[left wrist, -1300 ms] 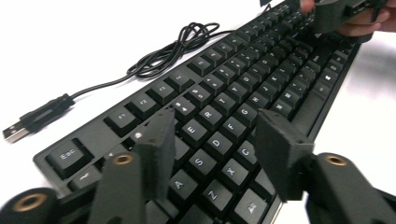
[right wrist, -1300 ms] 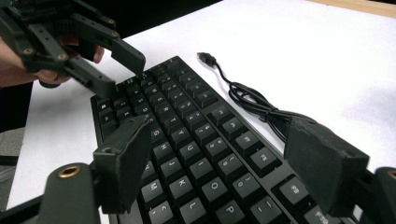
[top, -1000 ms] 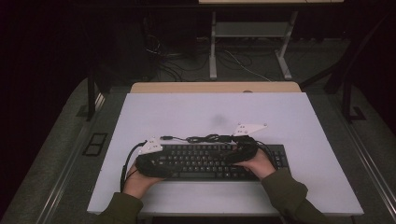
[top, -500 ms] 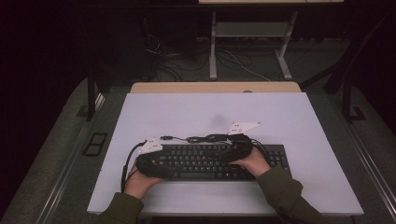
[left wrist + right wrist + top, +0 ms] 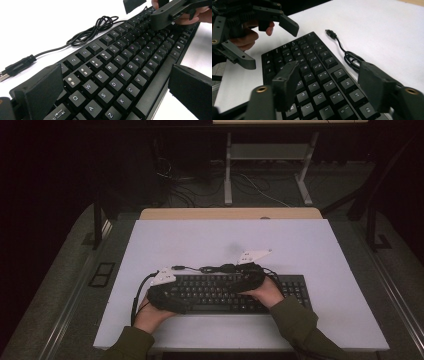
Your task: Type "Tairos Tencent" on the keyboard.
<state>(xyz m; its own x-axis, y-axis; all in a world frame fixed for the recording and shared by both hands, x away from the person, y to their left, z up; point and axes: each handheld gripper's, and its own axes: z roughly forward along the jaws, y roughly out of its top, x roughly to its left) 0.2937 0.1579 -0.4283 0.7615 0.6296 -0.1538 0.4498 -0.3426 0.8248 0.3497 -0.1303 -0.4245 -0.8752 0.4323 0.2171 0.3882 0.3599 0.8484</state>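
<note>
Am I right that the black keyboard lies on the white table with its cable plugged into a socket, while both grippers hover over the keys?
Not quite: the cable is unplugged. The right gripper view shows its plug lying loose on the white table. The rest holds: the black keyboard lies there, with the left gripper and right gripper over its keys.

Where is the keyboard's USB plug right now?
In the high view, the USB plug lies loose on the white table, just behind the keyboard, near its left end.
</note>
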